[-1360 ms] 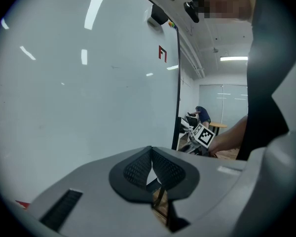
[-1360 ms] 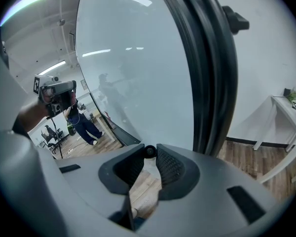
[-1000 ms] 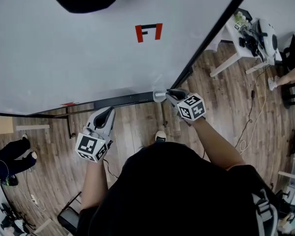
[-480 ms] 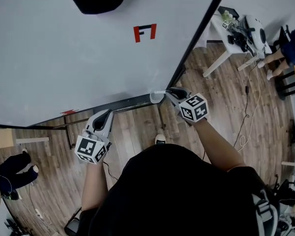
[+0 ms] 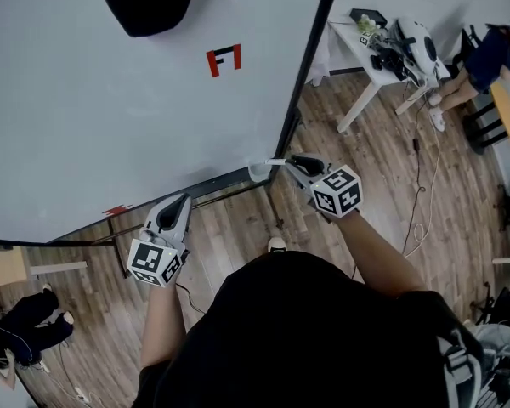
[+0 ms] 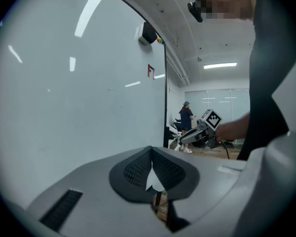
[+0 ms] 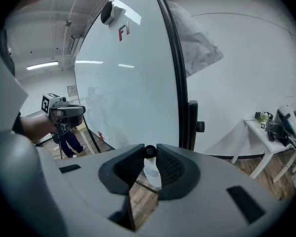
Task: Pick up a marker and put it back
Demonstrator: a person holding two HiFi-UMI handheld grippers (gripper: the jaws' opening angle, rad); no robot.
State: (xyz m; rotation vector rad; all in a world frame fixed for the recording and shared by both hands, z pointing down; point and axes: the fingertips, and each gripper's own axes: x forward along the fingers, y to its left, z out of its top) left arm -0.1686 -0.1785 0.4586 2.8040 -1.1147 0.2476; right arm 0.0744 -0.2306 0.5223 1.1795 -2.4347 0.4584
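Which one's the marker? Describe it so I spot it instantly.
Follow the whiteboard's black side edge down to its bottom corner. There the right gripper clamps a thin white marker with a black end, the only thing either gripper holds.

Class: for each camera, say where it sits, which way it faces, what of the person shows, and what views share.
Head view: on the person's head, facing down the whiteboard to the floor; shows torso, left gripper, right gripper.
Left gripper view: on the left gripper, facing along its shut, empty jaws beside the whiteboard; shows right hand.
Right gripper view: on the right gripper, facing the whiteboard's edge past its jaws, shut on the marker; shows left hand.
Shared: the red mark shows in all three.
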